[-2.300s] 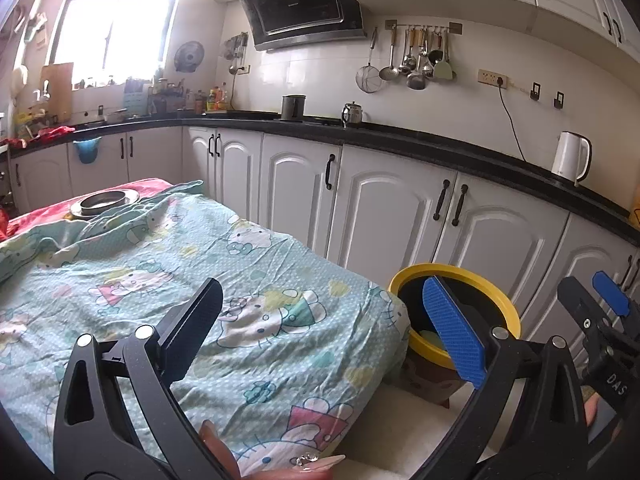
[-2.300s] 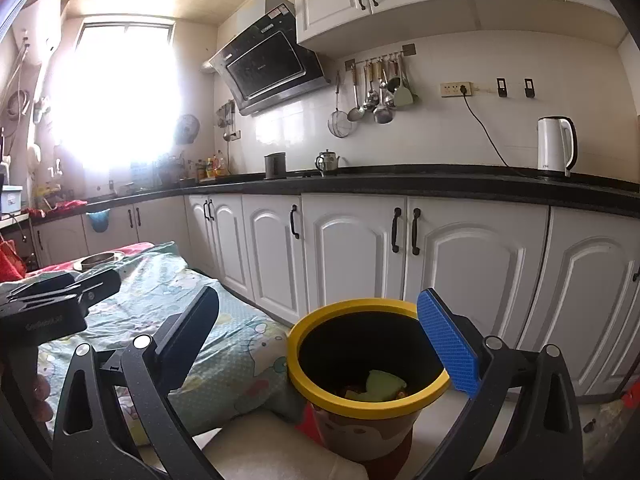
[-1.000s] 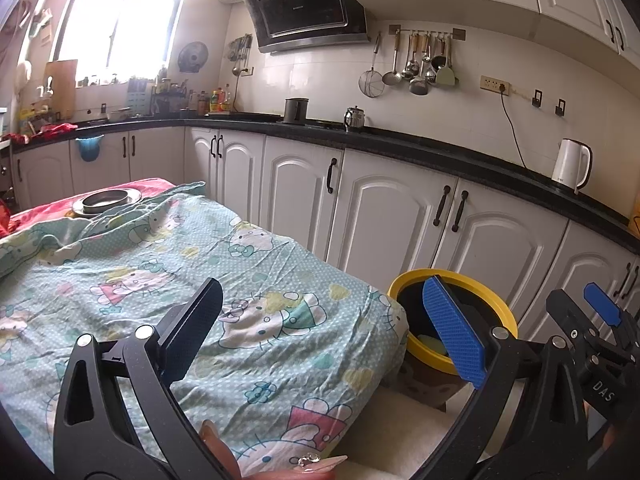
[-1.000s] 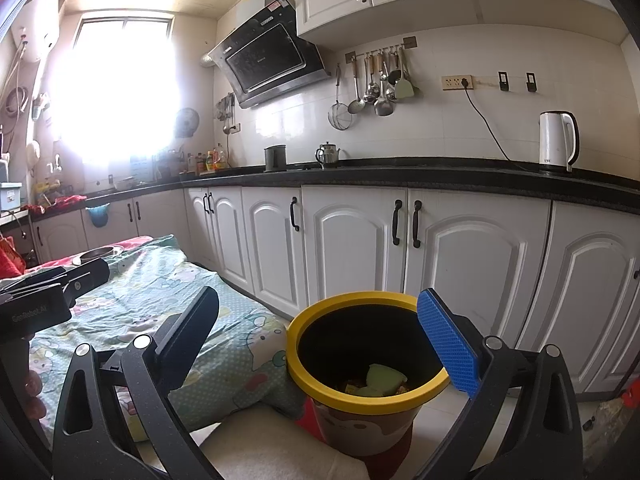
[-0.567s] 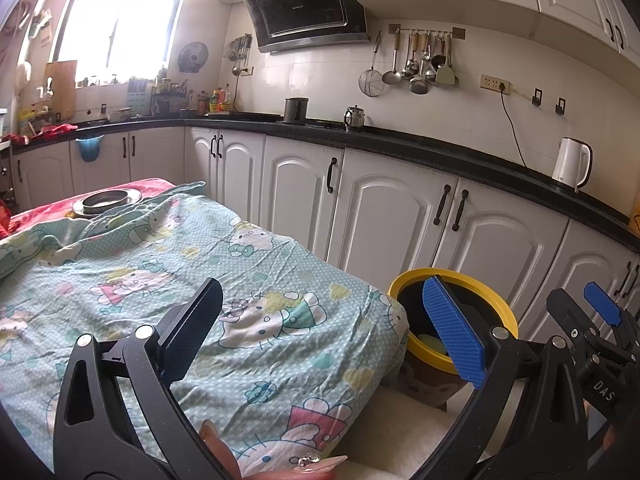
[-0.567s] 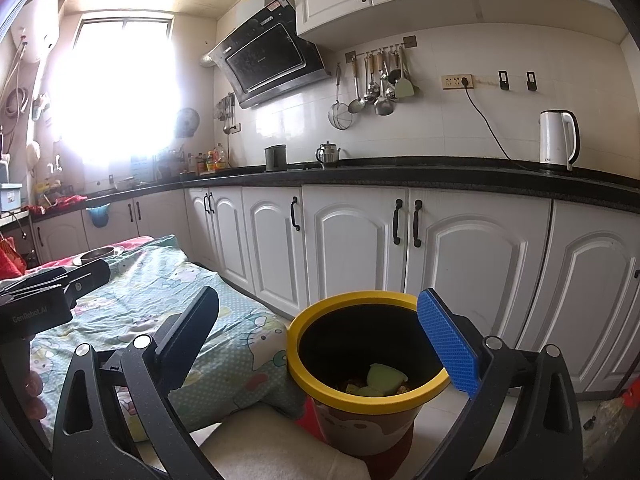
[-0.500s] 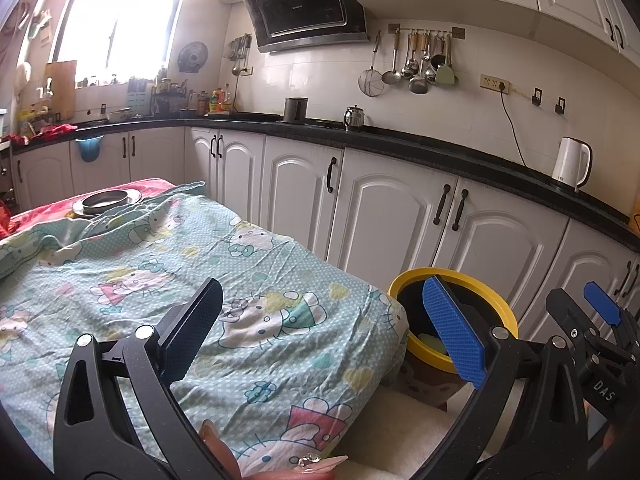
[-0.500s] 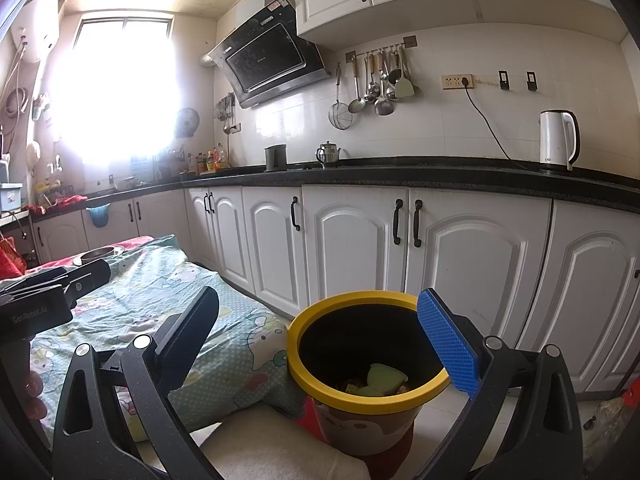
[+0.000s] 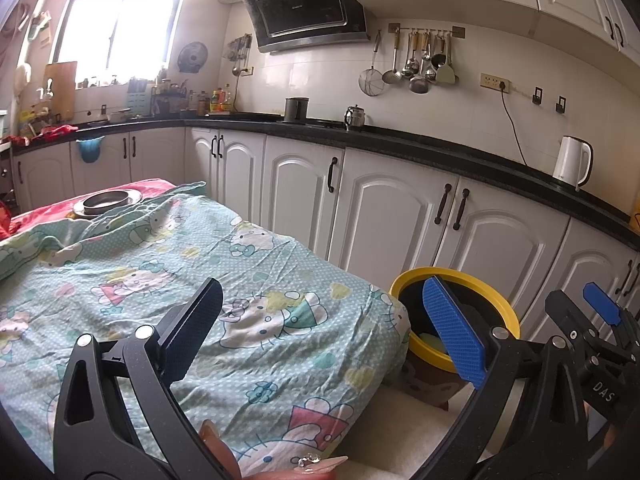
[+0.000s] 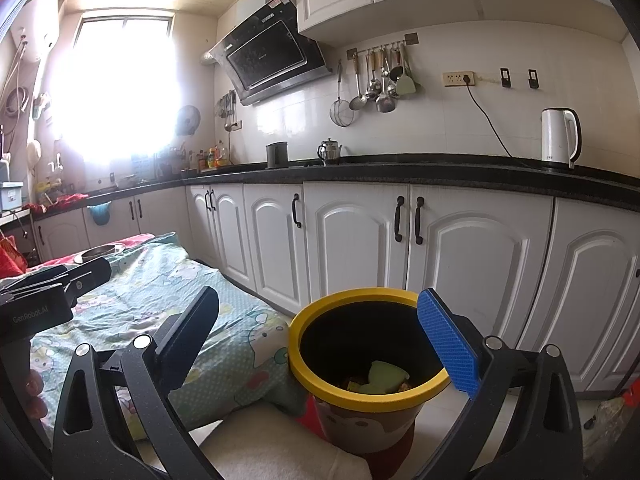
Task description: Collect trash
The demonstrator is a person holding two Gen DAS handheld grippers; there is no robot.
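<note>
A yellow-rimmed trash bin (image 10: 370, 394) stands on the floor at the corner of the table; it also shows in the left wrist view (image 9: 502, 312). Green and brown scraps (image 10: 382, 378) lie inside it. My right gripper (image 10: 320, 336) is open and empty, held above and just in front of the bin. My left gripper (image 9: 320, 328) is open and empty over the table's near right corner. The right gripper's blue-tipped fingers (image 9: 600, 308) show at the right edge of the left wrist view. The left gripper's body (image 10: 52, 292) shows at the left of the right wrist view.
The table is covered by a teal cartoon-print cloth (image 9: 160, 272). A metal dish (image 9: 107, 200) sits at its far end on a red cloth. White cabinets (image 10: 360, 248) under a black counter run behind the bin. A white cushion (image 10: 276, 444) lies before the bin.
Both grippers have stayed open and nearly still. The views have only drifted slightly since 2.3 s ago.
</note>
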